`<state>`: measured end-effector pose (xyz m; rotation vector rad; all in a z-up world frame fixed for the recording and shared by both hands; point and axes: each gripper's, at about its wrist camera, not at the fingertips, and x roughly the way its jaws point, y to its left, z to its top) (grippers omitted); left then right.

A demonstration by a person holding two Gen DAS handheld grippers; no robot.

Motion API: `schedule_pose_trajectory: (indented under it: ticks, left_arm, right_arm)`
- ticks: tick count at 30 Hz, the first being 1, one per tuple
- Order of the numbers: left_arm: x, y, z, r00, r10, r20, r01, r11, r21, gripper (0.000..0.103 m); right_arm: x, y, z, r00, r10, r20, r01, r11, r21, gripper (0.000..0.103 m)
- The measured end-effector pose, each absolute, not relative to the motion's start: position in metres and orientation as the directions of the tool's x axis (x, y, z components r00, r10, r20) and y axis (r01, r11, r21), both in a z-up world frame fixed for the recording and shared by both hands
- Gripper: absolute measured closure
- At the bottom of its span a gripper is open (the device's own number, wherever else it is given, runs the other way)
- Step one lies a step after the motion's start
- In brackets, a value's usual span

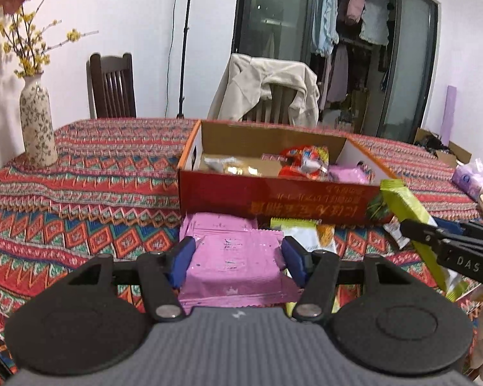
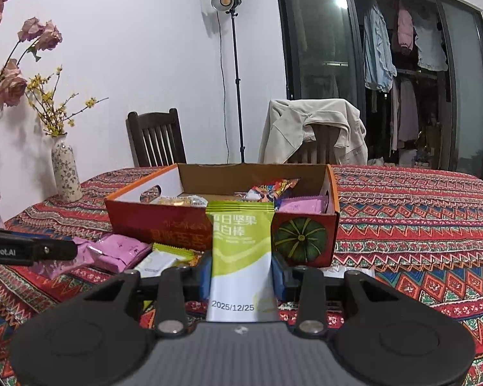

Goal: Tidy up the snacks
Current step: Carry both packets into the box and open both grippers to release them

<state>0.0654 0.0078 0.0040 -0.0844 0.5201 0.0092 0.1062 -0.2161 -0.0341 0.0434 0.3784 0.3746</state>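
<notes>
A red cardboard box (image 1: 273,197) with several snack packets inside stands on the patterned tablecloth; it also shows in the right wrist view (image 2: 164,222). My left gripper (image 1: 238,254) is shut on a pink snack packet (image 1: 235,267), just in front of the box. My right gripper (image 2: 241,273) is shut on a green and white nut bar packet (image 2: 241,257), held upright before the box. That bar (image 1: 405,206) and the right gripper show at the right of the left wrist view. More pink packets (image 2: 119,254) and a yellow-white packet (image 2: 164,260) lie on the cloth before the box.
A floral vase (image 1: 37,122) with yellow twigs stands at the table's far left. Two chairs (image 1: 112,87) stand behind the table, one draped with a beige jacket (image 1: 267,90). A lamp stand (image 2: 236,77) is by the wall. A purple tissue pack (image 1: 470,177) lies far right.
</notes>
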Motion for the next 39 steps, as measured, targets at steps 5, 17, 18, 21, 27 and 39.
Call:
schedule_pose_trajectory:
  ticks: [5, 17, 18, 21, 27, 39]
  left_arm:
    - [0.072, 0.006, 0.02, 0.889, -0.019, -0.457, -0.024, 0.996, -0.088, 0.042]
    - [0.124, -0.001, 0.057, 0.919, -0.026, -0.394, -0.018, 0.994, -0.108, 0.042]
    - [0.13, -0.001, 0.06, 0.919, -0.027, -0.394, -0.019, 0.993, -0.112, 0.042]
    - [0.148, -0.003, 0.067, 0.925, -0.028, -0.379, -0.019, 0.993, -0.121, 0.042]
    - [0.183, -0.006, 0.077, 0.93, -0.02, -0.367, -0.032, 0.99, -0.136, 0.042]
    - [0.258, 0.005, 0.05, 0.913, 0.07, -0.401, -0.141, 0.979, -0.15, 0.042]
  right_arm:
    - [0.109, -0.215, -0.024, 0.871, 0.365, -0.33, -0.347, 0.931, 0.115, 0.067]
    - [0.149, -0.213, 0.012, 0.9, 0.326, -0.289, -0.303, 0.945, 0.122, 0.067]
    - [0.155, -0.212, 0.016, 0.902, 0.323, -0.288, -0.299, 0.946, 0.123, 0.067]
    - [0.172, -0.21, 0.024, 0.905, 0.316, -0.285, -0.29, 0.948, 0.128, 0.067]
    - [0.209, -0.203, 0.036, 0.908, 0.304, -0.29, -0.274, 0.952, 0.139, 0.067]
    - [0.282, -0.188, 0.015, 0.899, 0.284, -0.335, -0.233, 0.955, 0.183, 0.067]
